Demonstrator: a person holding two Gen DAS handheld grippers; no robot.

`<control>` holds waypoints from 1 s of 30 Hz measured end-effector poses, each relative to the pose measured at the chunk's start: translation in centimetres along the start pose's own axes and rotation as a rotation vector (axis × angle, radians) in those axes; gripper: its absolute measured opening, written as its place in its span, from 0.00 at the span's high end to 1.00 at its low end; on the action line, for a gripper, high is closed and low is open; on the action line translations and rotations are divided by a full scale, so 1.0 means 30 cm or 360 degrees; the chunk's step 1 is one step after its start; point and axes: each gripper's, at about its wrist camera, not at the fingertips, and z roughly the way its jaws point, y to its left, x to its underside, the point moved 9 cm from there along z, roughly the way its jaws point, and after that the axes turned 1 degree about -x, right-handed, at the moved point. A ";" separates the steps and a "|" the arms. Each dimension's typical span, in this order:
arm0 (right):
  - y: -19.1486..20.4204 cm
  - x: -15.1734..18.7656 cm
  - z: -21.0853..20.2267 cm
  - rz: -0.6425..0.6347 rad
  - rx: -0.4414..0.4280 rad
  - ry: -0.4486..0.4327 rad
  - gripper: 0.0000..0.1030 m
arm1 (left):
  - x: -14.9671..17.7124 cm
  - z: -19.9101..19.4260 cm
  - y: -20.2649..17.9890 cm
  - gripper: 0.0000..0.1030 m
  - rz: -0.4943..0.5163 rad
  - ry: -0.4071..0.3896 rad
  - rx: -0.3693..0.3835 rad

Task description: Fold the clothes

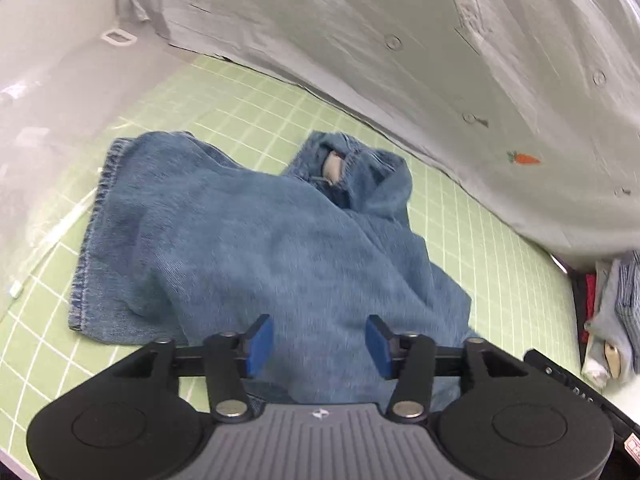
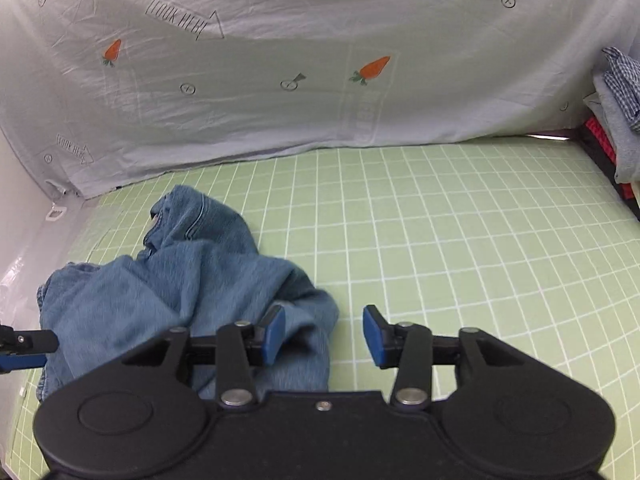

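Note:
A pair of blue jeans (image 1: 248, 240) lies crumpled on the green grid mat (image 1: 248, 112). One hemmed leg end shows at the left, the waistband at the far side. My left gripper (image 1: 319, 344) is open and empty, held just above the near part of the jeans. In the right wrist view the jeans (image 2: 180, 280) lie at the left of the mat (image 2: 460, 240). My right gripper (image 2: 324, 336) is open and empty, its left finger over the jeans' right edge. The left gripper's tip (image 2: 28, 344) shows at the far left edge.
A pale sheet with carrot prints (image 2: 320, 80) hangs behind the mat. A pile of other clothes (image 2: 616, 112) sits at the right on a black and red stand. A white wall with plastic film (image 1: 48, 100) bounds the left side.

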 end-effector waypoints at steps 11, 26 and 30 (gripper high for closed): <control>0.072 -0.151 0.236 -0.0021 -0.0209 0.0100 0.35 | -0.071 0.130 0.225 0.16 -0.0390 0.0126 -0.0370; 0.446 -0.254 0.644 -0.0026 -0.0538 0.0340 0.23 | -0.048 0.315 0.450 0.08 -0.0734 0.0366 -0.0497; 0.449 -0.266 0.729 -0.0032 -0.0496 0.0378 0.78 | -0.051 0.315 0.456 0.06 -0.0704 0.0384 -0.0498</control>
